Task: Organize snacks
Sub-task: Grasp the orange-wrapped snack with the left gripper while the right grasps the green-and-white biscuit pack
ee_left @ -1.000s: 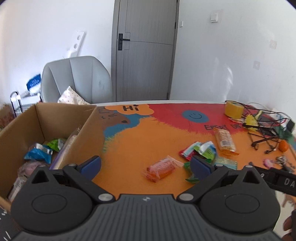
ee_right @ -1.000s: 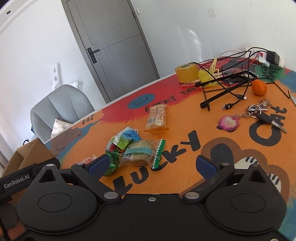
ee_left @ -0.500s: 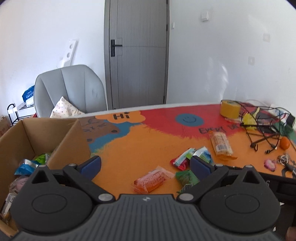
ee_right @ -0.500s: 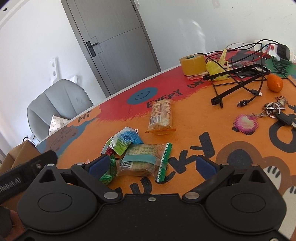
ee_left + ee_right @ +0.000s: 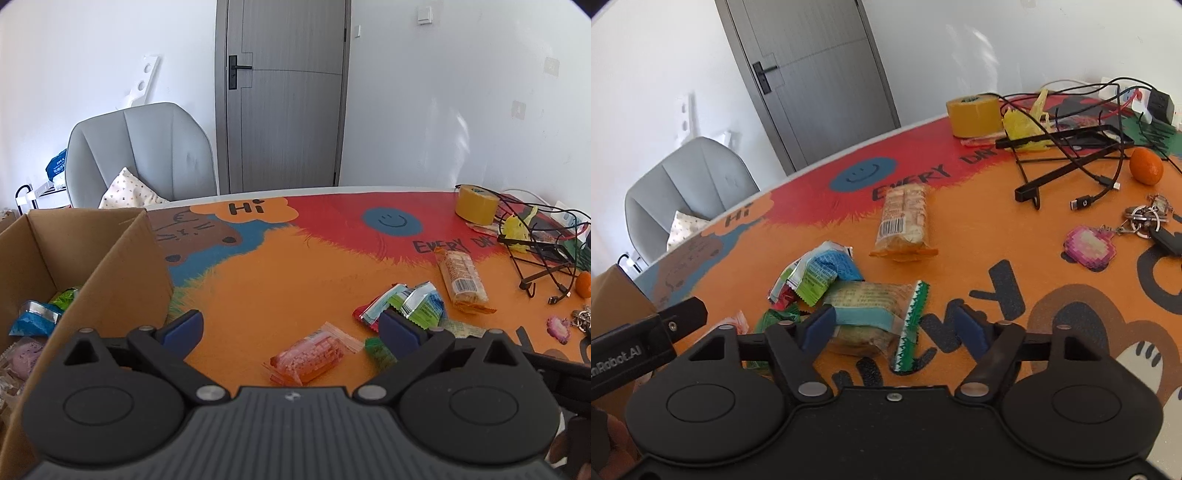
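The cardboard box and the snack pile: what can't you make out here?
- Cardboard box, left wrist view: most contents hidden by its near wall and the left gripper.
- Green packet, right wrist view: partly covered by the right gripper.
- Wrapper print: too small to read.

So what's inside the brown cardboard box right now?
The brown cardboard box holds a blue foil packet, a green packet and a pale pink wrapped snack. Its near wall and the left gripper hide the rest.

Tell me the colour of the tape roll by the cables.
The tape roll is mustard yellow, clearest in the right wrist view.
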Demonstrator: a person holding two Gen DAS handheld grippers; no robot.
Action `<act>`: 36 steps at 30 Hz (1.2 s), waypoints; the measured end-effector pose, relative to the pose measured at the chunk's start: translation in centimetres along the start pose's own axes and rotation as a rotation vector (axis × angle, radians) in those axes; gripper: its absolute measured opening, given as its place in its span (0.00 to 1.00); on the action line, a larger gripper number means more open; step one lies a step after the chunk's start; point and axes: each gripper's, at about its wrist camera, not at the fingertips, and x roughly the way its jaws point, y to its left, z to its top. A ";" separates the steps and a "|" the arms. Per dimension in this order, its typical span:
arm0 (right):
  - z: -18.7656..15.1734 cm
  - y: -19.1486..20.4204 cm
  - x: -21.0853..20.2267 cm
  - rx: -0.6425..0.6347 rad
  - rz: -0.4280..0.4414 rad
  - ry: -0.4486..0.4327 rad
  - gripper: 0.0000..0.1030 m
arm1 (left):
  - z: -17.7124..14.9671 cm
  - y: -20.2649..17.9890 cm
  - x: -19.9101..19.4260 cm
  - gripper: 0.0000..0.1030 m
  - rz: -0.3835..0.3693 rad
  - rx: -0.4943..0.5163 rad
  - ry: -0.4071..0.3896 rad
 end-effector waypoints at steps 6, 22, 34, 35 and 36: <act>0.1 -1.8 -0.9 0.033 -0.010 -0.005 0.52 | -0.3 -0.6 1.2 0.95 -0.001 0.005 0.010; 0.3 -0.1 -1.0 -0.019 0.010 -0.025 0.69 | -1.8 -0.3 2.9 0.59 -0.040 0.007 0.079; -0.3 2.4 0.6 -0.090 -0.004 0.000 0.78 | -2.2 0.3 2.8 0.22 -0.065 -0.004 0.067; -0.4 2.5 0.8 -0.094 -0.007 0.002 0.79 | -2.1 0.4 2.7 0.21 -0.072 -0.013 0.069; -0.5 2.6 0.8 -0.102 -0.012 -0.004 0.79 | -2.1 0.4 2.6 0.20 -0.075 -0.017 0.069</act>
